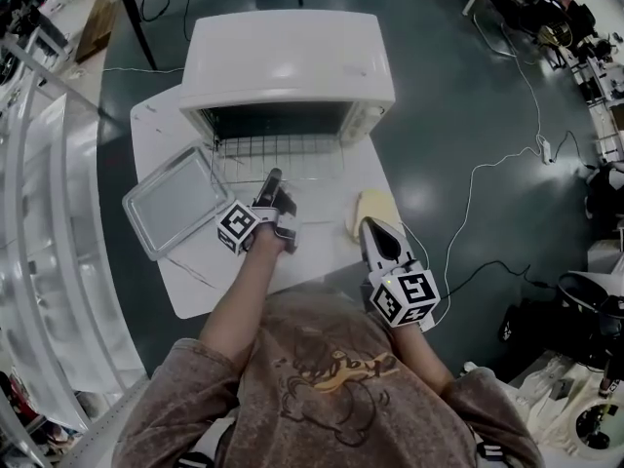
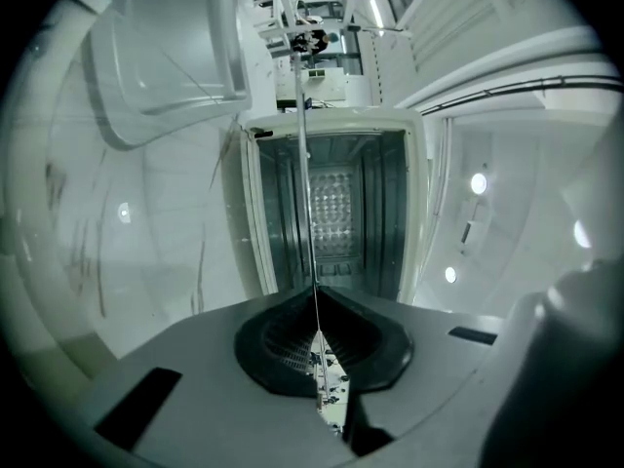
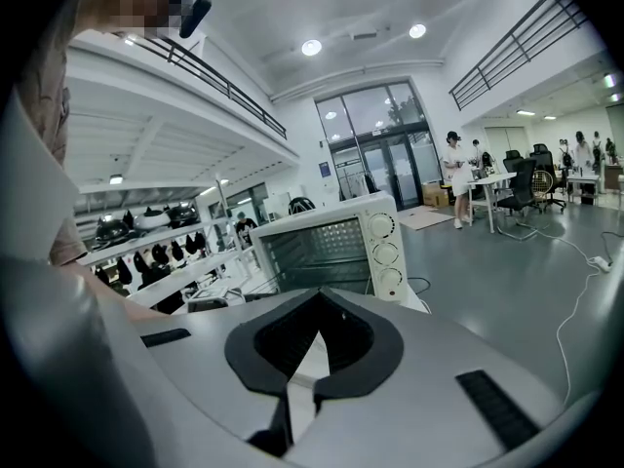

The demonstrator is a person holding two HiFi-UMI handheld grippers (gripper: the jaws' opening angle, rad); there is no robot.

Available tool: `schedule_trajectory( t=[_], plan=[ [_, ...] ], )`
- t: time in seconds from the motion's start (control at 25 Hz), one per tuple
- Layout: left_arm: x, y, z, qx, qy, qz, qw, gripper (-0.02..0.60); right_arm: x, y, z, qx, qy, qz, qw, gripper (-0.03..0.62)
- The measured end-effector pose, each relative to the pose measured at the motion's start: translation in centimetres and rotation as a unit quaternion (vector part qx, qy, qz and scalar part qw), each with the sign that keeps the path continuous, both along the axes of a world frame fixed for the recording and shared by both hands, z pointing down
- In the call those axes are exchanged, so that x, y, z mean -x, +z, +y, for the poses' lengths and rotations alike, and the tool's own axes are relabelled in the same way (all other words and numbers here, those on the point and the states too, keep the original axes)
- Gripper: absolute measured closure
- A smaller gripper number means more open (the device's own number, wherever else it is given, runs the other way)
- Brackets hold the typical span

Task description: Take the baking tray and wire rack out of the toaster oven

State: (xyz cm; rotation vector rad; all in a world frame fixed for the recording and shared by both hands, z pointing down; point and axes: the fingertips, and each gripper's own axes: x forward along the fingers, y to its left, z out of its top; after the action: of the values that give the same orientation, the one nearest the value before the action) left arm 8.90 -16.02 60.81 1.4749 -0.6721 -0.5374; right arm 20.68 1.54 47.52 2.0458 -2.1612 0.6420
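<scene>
Two jaws of the left gripper pinch the front wire of the wire rack, partly out of the toaster oven. The bare metal baking tray lies beside it at the tabletop's left edge. Left gripper view: the rack runs edge-on as a thin line between closed jaws. Right gripper view: the right gripper has its jaws together, empty, facing the oven.

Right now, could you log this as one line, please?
left gripper: shut on metal wire rack, partly out of white toaster oven; silver baking tray: on table; right gripper: shut, empty

White table on dark floor. Pale yellow pad at table's right edge. White cable across floor.
</scene>
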Motion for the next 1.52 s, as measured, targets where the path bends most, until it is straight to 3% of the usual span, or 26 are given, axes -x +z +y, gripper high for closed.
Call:
schedule_trajectory(
  t=[0.24, 0.68, 1.0, 1.24, 1.52],
  plan=[
    [0.7, -1.3, 2.1, 0.001, -0.007, 0.014, 0.9999, 0.578, 0.4, -0.2, -0.2, -0.006, -0.013, -0.002, 1.0, 0.6],
    [1.8, -3.6, 4.3, 0.022, -0.014, 0.001, 0.9997, 0.578, 2.1, -0.9, -1.5, -0.019, -0.055, -0.005, 0.998, 0.6],
    [2.8, -6.3, 7.7, 0.006, -0.007, 0.018, 0.9998, 0.58, 2.2, -1.4, -1.5, -0.025, -0.07, -0.009, 0.997, 0.6],
    [8.2, -6.3, 8.4, 0.003, -0.048, -0.004, 0.9988, 0.58, 4.1, -1.5, -2.9, -0.031, -0.105, -0.018, 0.994, 0.6],
    [17.2, -5.7, 8.9, -0.002, -0.118, -0.042, 0.9921, 0.58, 8.4, -1.1, -5.3, -0.035, -0.155, -0.032, 0.987, 0.6]
  ],
)
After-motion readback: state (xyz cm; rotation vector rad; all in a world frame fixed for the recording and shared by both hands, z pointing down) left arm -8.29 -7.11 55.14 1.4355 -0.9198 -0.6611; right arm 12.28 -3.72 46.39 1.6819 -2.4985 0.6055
